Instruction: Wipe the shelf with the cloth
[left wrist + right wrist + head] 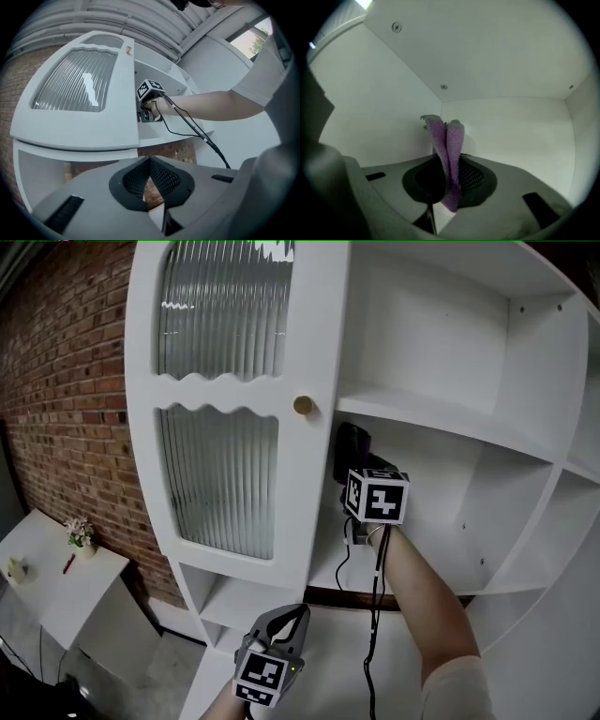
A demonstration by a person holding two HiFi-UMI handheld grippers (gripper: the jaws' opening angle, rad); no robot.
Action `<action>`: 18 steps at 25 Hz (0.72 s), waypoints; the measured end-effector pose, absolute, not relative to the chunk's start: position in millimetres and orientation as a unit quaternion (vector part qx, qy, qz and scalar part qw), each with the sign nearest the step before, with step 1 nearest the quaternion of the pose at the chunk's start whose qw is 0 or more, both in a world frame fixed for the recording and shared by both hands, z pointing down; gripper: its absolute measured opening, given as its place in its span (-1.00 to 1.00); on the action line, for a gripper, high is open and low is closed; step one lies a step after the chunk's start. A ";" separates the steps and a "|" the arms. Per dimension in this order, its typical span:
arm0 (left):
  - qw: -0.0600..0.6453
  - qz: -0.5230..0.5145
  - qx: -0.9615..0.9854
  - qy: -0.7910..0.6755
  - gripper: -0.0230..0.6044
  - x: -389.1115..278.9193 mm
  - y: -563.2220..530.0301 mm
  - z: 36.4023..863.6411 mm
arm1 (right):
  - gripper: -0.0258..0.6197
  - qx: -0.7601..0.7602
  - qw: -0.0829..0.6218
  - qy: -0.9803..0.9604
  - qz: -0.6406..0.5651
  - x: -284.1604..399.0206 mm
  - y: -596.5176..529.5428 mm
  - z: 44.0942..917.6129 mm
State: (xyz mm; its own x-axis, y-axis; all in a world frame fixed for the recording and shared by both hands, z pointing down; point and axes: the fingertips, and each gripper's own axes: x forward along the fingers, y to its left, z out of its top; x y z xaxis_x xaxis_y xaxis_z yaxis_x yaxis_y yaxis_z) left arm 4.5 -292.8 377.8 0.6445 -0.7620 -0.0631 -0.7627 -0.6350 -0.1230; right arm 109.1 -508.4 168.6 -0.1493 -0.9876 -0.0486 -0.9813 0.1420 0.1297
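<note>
The purple cloth [449, 136] is sitting pinched in the right gripper [353, 454], whose jaws are clamping tight on it. Its folded end is poking toward the back corner of the shelf [323, 576] compartment beside the cabinet door [234, 427]. I'm guessing the wipe is only starting, so I'd be tipping the cloth flat onto the board and dragging outward from that corner, keeping the cable [375, 615] from snagging. The left gripper [281, 629] is hanging low outside, jaws closed together on nothing.
</note>
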 end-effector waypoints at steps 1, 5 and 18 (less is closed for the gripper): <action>0.066 0.004 -0.904 0.422 -0.88 0.9 -294.4 378.6 | -0.69 0.649 0.025 -0.758 -0.062 102.7 -514.1 172.4; 0.059 0.012 -0.907 0.417 -0.88 -5.3 -299.4 378.2 | -0.69 0.649 0.025 -0.758 -0.057 91.4 -533.8 181.2; 0.058 0.009 -0.909 0.413 -0.88 2.3 -300.3 382.4 | -0.69 0.668 0.032 -0.741 -0.069 122.3 -538.7 180.2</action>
State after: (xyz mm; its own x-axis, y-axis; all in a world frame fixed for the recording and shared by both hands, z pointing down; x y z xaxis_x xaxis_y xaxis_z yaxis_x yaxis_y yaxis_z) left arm 2.3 -300.3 382.4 0.6591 -0.7493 -0.0644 -0.7514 -0.6524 -0.0988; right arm 122.3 -538.7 180.2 -0.1068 -0.9933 -0.0442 -0.9845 0.0994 0.1443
